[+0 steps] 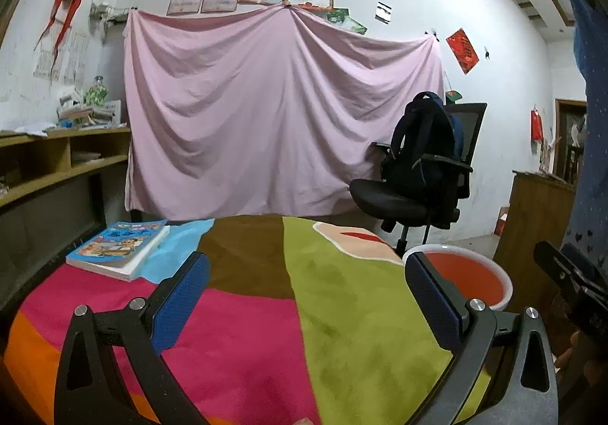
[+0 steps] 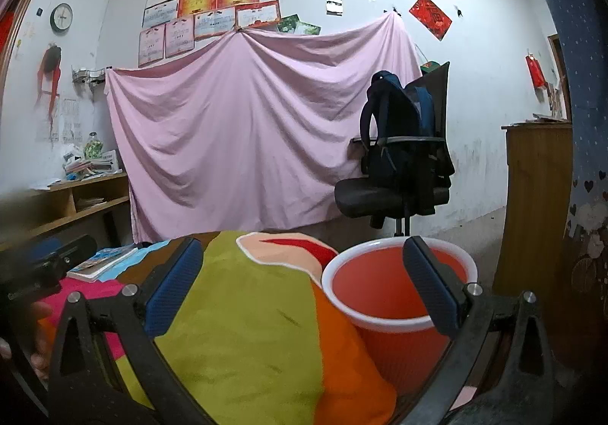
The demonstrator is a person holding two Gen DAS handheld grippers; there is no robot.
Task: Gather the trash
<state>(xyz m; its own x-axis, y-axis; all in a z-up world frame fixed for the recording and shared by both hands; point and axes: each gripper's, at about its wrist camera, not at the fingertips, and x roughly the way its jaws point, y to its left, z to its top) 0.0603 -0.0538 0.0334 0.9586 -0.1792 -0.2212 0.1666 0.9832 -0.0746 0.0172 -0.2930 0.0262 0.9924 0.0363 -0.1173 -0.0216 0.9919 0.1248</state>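
Observation:
A red bin with a white rim stands beside the right edge of the table and looks empty; it also shows in the left wrist view. My left gripper is open and empty above the multicoloured tablecloth. My right gripper is open and empty, its right finger in front of the bin's rim. No loose trash shows on the cloth in either view.
A blue-covered book lies at the table's far left. A black office chair with a dark backpack stands behind the bin. A pink sheet hangs on the wall. Wooden shelves on the left, a wooden cabinet on the right.

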